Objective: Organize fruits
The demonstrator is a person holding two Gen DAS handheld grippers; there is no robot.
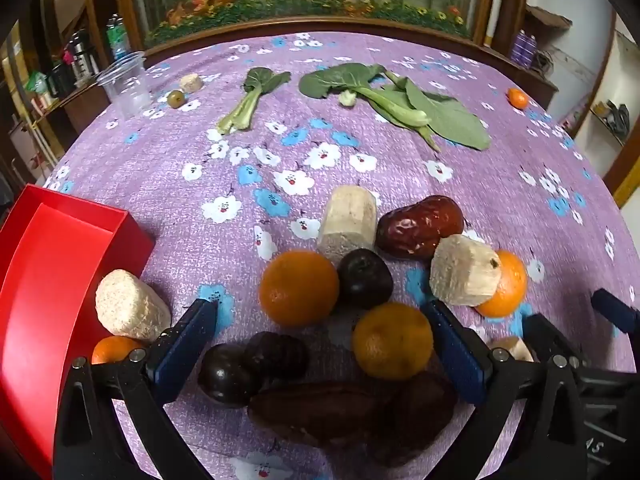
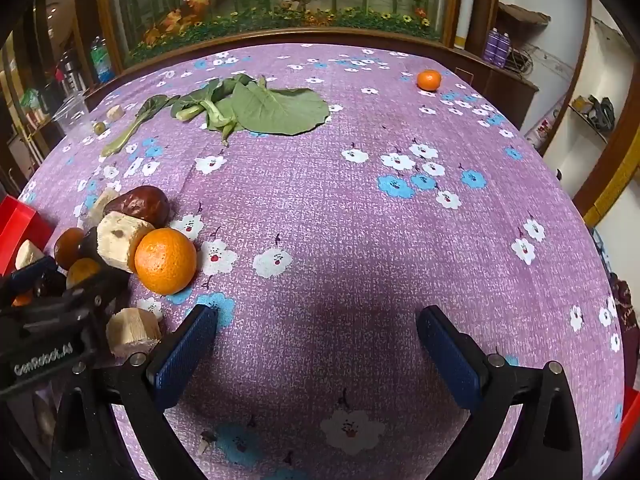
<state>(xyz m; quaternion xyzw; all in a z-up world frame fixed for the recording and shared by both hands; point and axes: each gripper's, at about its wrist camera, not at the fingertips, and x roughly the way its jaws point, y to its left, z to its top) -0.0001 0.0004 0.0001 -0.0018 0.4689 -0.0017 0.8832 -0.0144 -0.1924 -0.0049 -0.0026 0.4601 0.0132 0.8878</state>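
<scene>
Just below our wide-open, empty left gripper (image 1: 320,320) lay the fruit pile (image 1: 360,300): mandarins, dark plums, red dates and pale cut chunks, all loose on the counter (image 2: 340,220). Our right gripper (image 2: 318,328), equally spread, held nothing over bare cloth. Beside the pile the red tray (image 1: 60,240) looked empty. Farther off lay leafy greens (image 1: 396,100) and one stray mandarin (image 2: 429,80). We judged sorting barely begun.

Plastic cup (image 1: 126,84), leafy greens (image 1: 400,100), floral tablecloth (image 2: 360,240)
</scene>
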